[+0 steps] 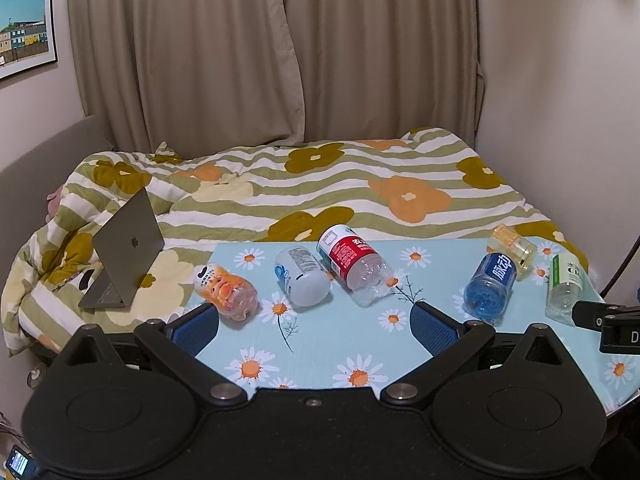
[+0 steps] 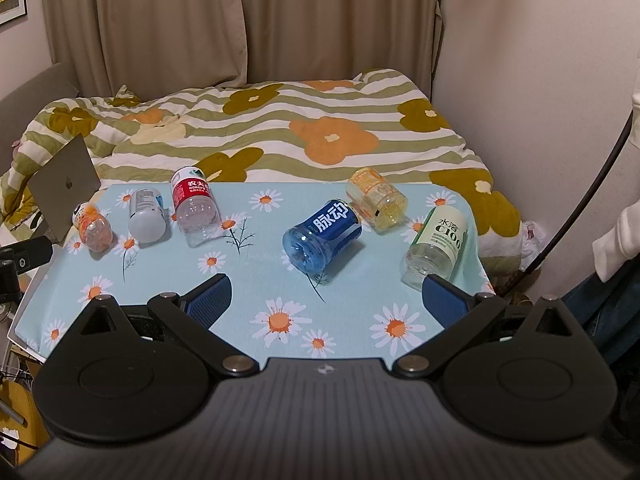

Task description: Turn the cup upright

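Both hand-held grippers hover low over the near edge of the table point(image 2: 352, 280), neither touching anything. Left hand-held gripper point(image 1: 314, 322): jaws spread wide, blue pads well apart, nothing between them. Right hand-held gripper point(image 2: 326, 298): same, wide open and empty; its right pad sits just in front of the green-label cup point(image 2: 438, 242) in the view, but contact is not shown.

Progress: none visible. Six cut-bottle cups lie on their sides on the daisy-print cloth; not one stands upright.

Left group, seen from the left wrist:
- orange cup point(image 1: 226, 290), nearest the left edge
- white cup point(image 1: 302, 276), just beside it
- red-label cup point(image 1: 354, 264), clear body, touching or nearly touching the white one

Right group, seen from the right wrist:
- blue cup point(image 2: 322, 236), open end toward the camera
- yellow cup point(image 2: 376, 198), behind the blue one and touching it
- green-label cup, near the right edge of the table

Judgement: task at its start; all six remain to be righted. Blue cup lies closest to the right gripper's centre line, orange and white closest to the left's. The task does not say which cup is meant.

Laptop point(image 1: 128, 248) stands open on the bed point(image 1: 360, 184) beyond the table.
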Tool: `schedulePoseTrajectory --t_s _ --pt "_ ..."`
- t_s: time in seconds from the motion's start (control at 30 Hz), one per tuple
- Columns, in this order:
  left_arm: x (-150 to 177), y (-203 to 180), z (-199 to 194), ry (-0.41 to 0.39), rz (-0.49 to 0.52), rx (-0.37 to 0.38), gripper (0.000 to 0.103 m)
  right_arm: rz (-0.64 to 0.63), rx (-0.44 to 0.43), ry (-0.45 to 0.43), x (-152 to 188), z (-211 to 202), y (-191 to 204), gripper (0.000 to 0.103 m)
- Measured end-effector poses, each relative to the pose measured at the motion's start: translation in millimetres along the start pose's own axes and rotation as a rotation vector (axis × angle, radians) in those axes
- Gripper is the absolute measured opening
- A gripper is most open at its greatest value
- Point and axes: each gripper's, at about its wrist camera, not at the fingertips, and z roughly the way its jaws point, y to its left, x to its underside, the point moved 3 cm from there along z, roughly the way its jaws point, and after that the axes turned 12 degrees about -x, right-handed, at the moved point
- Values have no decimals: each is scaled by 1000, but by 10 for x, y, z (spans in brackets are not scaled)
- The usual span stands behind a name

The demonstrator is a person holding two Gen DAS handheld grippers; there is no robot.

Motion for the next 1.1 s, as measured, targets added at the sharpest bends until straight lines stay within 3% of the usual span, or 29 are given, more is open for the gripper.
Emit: schedulePoseTrajectory --t_s 0.4,0.7,0.9,1.1 --pt "10 -4 -10 5 -17 -6 103 -2 -3 1 -17 -23 5 103" --pt "-22 105 49 30 -87 -81 103 -29 -102 -2 -88 174 -61 103" --pt "-171 290 392 95 -115 -110 103 -18 -121 30 -112 320 -46 103" --pt "-327 487 956 183 -172 -77 103 19 -113 65 -206 595 29 103"
